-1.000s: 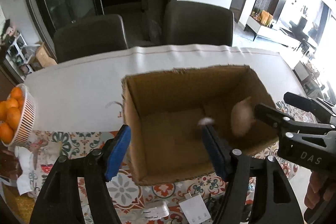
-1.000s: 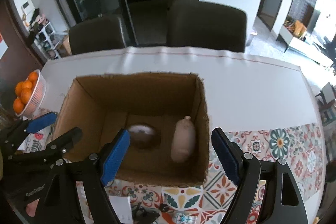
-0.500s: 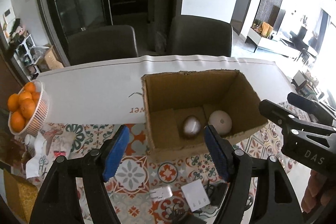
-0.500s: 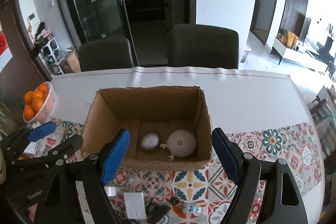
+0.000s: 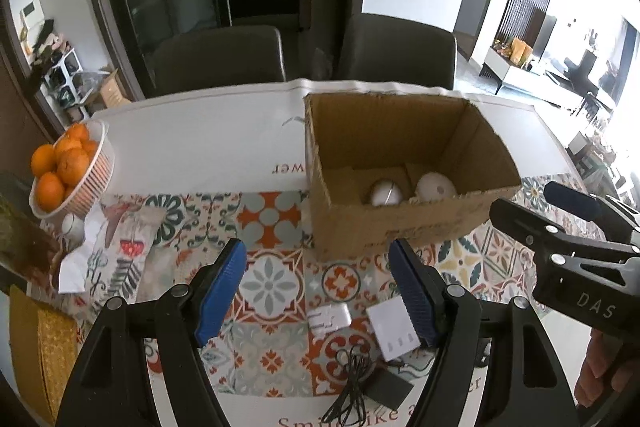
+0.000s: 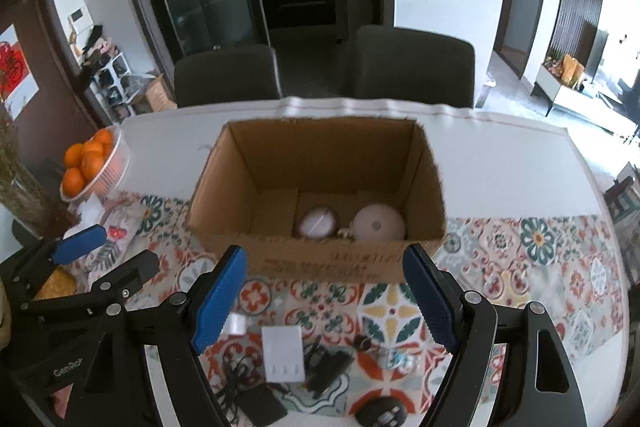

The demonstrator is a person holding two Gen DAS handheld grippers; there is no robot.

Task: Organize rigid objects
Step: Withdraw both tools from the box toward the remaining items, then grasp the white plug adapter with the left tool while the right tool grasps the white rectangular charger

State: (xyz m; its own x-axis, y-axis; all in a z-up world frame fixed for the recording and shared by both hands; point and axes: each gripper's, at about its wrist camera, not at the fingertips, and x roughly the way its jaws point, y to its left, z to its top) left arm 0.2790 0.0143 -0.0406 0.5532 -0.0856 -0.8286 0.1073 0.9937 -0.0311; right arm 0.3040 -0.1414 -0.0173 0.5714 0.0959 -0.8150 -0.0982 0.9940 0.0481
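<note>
Before the cardboard box [image 6: 320,259], white adapter [image 6: 282,351], cables [image 5: 352,387], both hand-held grippers [image 5: 316,291] [image 6: 324,295] wide, empty.

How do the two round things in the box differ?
The left ball looks smaller than the right ball, and shows a thin line across its top, while the right one shows a small dark dot. The left sits near the middle of the box floor, the right closer to the right wall, with small pale nubs by its left edge. Both are pale, rounded and lie side by side against the near wall.
</note>
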